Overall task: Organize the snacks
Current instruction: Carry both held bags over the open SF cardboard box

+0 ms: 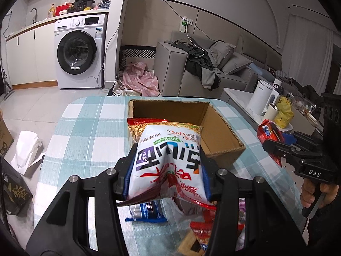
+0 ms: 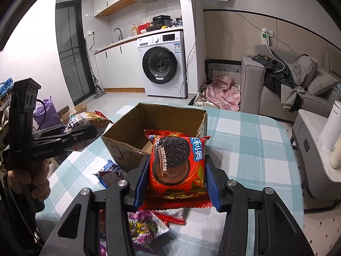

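An open cardboard box stands on the checked table; it also shows in the right wrist view. My left gripper is shut on a white and red noodle snack bag, held above the table at the box's near left corner. My right gripper is shut on a red Oreo packet, held just in front of the box's near wall. Each gripper shows in the other's view: the right one with its packet, the left one with its bag.
Loose snack packets lie on the tablecloth under both grippers: a blue one, red ones, a purple one. A side table with a white kettle stands to the right. A sofa is beyond.
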`<state>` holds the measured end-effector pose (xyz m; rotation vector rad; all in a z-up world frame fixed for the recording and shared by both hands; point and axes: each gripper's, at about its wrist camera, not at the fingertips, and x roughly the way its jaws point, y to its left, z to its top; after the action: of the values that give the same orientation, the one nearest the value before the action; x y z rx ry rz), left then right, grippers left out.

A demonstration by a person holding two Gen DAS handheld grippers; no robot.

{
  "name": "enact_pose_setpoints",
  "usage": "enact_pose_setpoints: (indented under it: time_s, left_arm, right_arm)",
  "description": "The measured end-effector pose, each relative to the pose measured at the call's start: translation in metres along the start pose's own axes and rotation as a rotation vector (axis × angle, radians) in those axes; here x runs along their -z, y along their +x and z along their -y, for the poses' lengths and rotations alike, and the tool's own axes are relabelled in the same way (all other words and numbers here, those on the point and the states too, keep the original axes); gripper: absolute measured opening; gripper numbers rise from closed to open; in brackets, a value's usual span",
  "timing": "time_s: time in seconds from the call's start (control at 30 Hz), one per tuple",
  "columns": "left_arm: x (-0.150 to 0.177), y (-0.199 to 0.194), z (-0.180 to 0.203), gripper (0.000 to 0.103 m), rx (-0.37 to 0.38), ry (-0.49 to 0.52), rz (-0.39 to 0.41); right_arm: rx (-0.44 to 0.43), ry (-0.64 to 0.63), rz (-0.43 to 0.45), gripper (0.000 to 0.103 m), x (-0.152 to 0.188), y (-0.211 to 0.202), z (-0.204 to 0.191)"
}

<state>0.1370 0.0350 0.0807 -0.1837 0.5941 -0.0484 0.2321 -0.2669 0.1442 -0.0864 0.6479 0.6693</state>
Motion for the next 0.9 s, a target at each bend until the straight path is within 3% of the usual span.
enact_pose_setpoints:
  time_s: [0.57, 0.9]
  left_arm:
    - [-0.033, 0.06, 0.006, 0.046, 0.01, 0.018, -0.041]
    - [-0.035, 0.095, 0.001, 0.046, -0.006, 0.015, -0.063]
  right_arm:
    - [-0.02, 0.022, -0.017, 0.049, -0.034, 0.048, 0.006]
    - [-0.044, 0.032, -0.025, 0.049, -0.045, 0.07, 0.001]
